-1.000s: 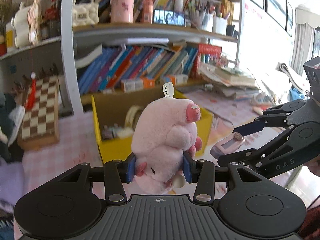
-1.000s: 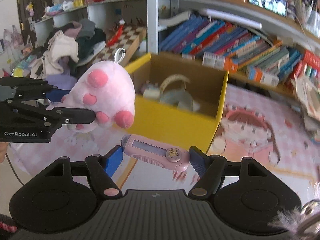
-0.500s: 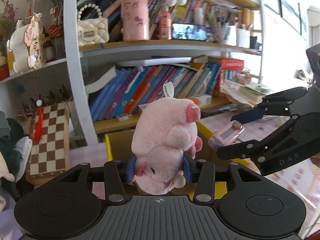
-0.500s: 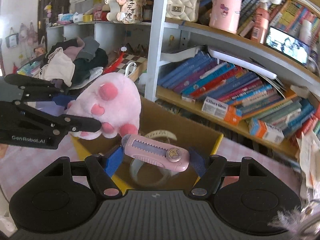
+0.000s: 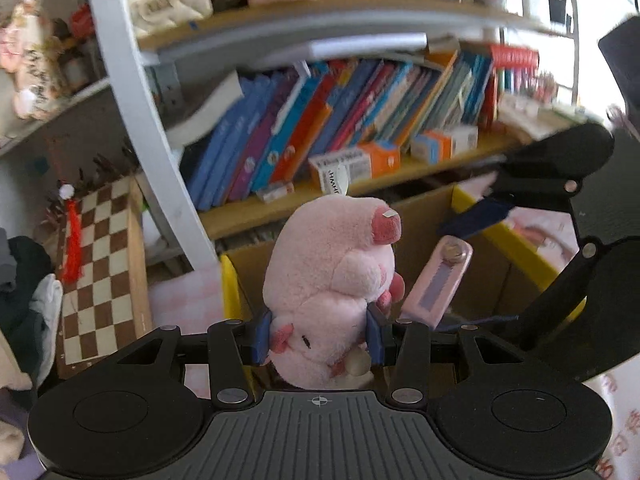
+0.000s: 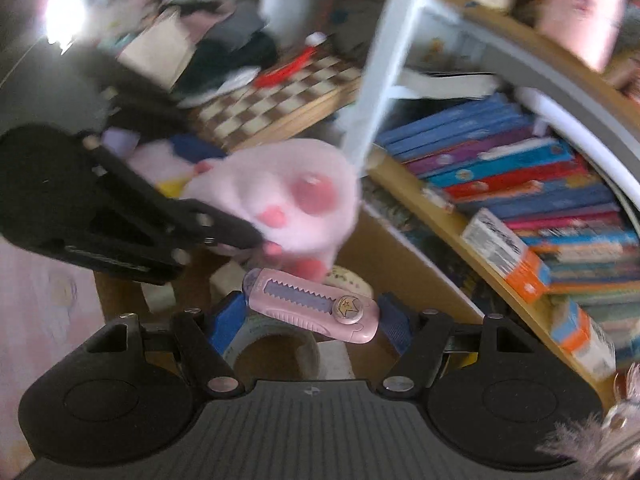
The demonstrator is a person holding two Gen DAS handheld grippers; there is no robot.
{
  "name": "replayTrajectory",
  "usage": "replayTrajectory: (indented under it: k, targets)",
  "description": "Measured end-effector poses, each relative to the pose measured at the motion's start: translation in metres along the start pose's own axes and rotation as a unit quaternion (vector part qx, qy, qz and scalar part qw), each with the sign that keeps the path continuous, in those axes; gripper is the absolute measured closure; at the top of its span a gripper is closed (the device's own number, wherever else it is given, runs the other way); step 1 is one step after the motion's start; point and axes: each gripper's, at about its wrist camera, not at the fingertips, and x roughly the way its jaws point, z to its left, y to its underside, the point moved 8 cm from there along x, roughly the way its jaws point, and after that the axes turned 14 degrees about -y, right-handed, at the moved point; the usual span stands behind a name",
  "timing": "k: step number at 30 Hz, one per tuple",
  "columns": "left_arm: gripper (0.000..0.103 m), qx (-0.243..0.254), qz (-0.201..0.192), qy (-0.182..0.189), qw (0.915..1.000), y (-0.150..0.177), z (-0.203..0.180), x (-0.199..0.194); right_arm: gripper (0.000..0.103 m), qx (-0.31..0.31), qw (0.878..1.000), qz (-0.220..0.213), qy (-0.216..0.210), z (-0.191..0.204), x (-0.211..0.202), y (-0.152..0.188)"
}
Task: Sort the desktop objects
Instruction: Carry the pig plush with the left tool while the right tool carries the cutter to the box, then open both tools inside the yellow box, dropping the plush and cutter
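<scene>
Carrying step, both loads over the yellow box [image 5: 520, 240]: left gripper [image 5: 318, 334] clamped on pink plush [image 5: 332, 268], right gripper [image 6: 312, 314] clamped endwise on pink cutter [image 6: 312, 304]; next, probably lower and release inside.

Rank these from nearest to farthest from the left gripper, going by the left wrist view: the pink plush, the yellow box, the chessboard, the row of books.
1. pink plush: clamped between the left gripper's pads.
2. yellow box: just beyond and below the plush.
3. chessboard: off to the left.
4. row of books: on the shelf behind the box.
</scene>
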Motion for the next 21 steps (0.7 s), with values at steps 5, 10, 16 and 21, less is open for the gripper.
replayTrajectory:
  k: [5,10,16,21]
  targets:
    - [0.058,0.033,0.016,-0.003,0.9993,-0.002,-0.01,0.021,0.032,-0.034,0.998,0.037,-0.025,-0.007,0.026,0.004]
    - [0.057,0.03,0.025,-0.008,0.9992,-0.011,-0.012,0.036,0.032,-0.04,0.997,0.057,-0.046,-0.019,0.045,0.004]
    - [0.055,0.045,0.05,-0.013,0.9977,-0.01,-0.018,0.055,0.032,-0.035,0.995,0.06,-0.074,-0.027,0.055,0.001]
    - [0.049,0.034,0.074,-0.026,0.9964,-0.005,-0.013,0.065,0.04,-0.038,0.994,0.061,-0.083,-0.028,0.059,0.001]
